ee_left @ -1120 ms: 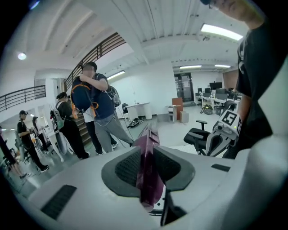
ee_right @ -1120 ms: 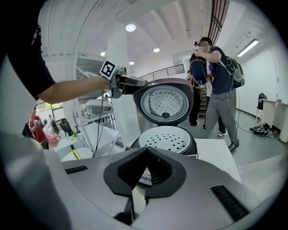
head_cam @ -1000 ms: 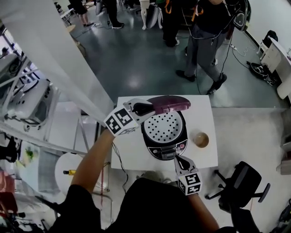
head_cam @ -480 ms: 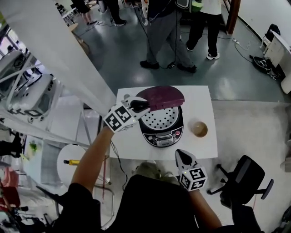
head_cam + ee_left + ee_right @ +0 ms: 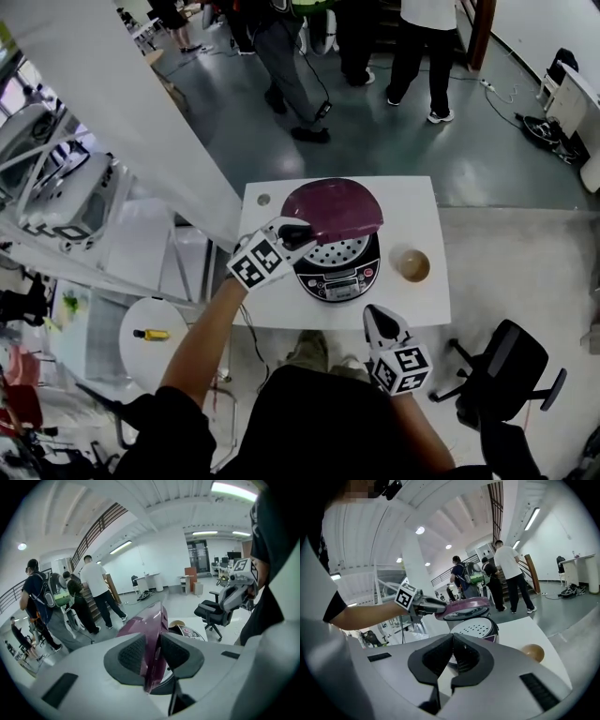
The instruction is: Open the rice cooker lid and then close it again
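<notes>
Partly open, glossy maroon rice cooker lid (image 5: 333, 208)

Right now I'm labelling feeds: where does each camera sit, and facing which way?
Head view: on the head, steeply down at table, rice cooker; left forearm, left gripper, right gripper show.
Left gripper view: on that gripper, along jaws that just opened further, lid between; right gripper beyond.
Right gripper view: on that gripper, past shut jaws toward the cooker; left forearm shows.
All share the lid.

I see a brown bowl (image 5: 411, 264) on the white table (image 5: 412, 202). A black office chair (image 5: 511, 375) sits near its corner. People (image 5: 427, 37) stand beyond.
</notes>
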`<state>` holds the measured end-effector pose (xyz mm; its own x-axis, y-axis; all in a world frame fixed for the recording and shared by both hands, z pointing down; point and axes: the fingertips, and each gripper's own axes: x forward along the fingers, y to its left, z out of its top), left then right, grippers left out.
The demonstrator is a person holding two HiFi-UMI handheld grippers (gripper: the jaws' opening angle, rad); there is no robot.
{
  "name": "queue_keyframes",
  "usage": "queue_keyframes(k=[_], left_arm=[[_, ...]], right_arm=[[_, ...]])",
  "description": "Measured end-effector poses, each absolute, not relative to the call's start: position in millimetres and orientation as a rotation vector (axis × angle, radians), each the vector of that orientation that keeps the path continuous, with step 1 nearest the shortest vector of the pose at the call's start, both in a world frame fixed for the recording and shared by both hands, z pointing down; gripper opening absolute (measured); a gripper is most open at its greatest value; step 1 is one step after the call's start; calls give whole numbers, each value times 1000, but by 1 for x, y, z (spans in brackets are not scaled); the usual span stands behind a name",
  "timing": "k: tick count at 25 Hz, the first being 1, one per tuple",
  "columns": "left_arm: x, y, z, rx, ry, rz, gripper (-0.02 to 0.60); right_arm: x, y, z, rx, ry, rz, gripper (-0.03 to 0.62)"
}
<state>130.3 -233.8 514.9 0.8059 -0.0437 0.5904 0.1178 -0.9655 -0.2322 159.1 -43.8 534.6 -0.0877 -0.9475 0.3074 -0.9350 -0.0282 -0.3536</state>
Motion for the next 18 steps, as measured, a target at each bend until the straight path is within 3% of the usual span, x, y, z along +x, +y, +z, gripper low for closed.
queue_keyframes(k=[18], left_arm=[[125, -210, 547, -2669, -60, -895, 100]], right_arm=[[189, -49, 529, -2199, 2038, -727, 0]])
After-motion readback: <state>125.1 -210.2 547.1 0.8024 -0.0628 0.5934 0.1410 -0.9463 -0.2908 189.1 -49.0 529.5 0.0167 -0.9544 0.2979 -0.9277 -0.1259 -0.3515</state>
